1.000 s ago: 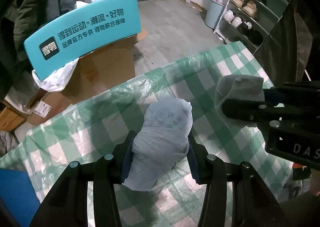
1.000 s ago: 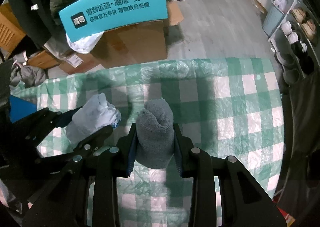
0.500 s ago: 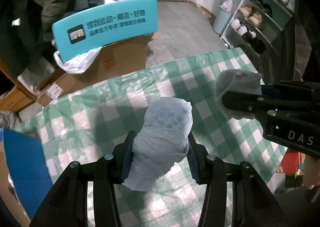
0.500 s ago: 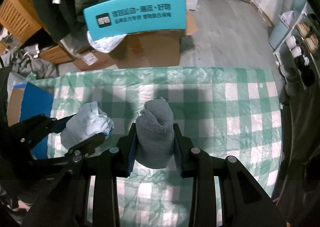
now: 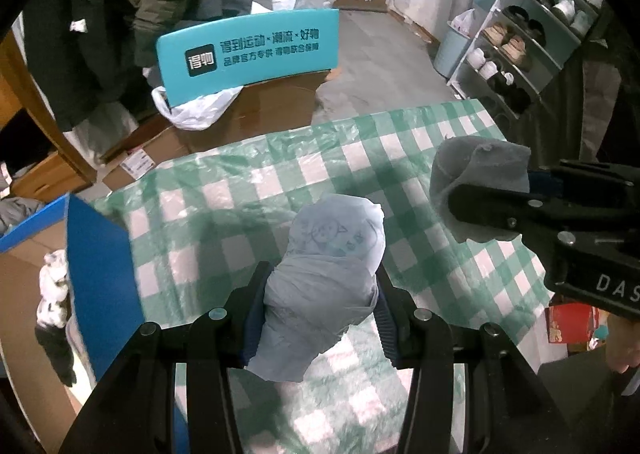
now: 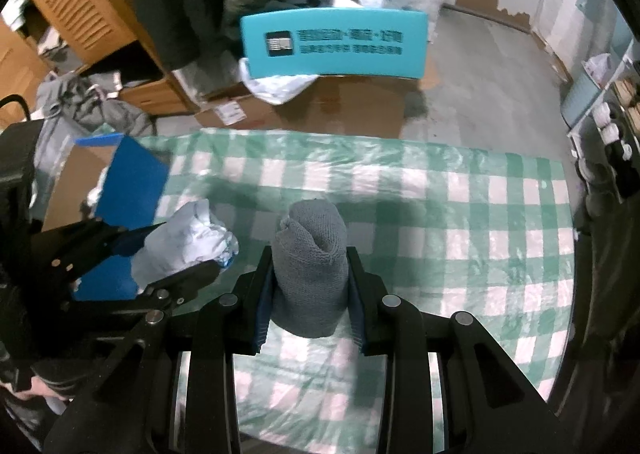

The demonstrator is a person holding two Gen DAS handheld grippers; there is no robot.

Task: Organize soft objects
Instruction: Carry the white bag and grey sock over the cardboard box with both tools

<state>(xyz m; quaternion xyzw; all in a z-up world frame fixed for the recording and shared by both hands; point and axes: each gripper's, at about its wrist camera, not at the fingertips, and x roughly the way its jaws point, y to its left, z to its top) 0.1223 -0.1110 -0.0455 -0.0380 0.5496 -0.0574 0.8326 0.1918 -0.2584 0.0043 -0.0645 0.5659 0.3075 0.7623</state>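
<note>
two gripper pinches, pale bundle (image 5: 324,286) and grey sock (image 6: 310,266), above green-checked tablecloth (image 6: 460,221)

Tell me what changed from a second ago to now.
Both grippers lifted and swung toward the blue box, which has come into view at the left of the checked tablecloth; the table now looks farther below. The left gripper stays clamped on the pale blue rolled cloth, and the right gripper stays clamped on the grey rolled sock. Nothing was let go.
</note>
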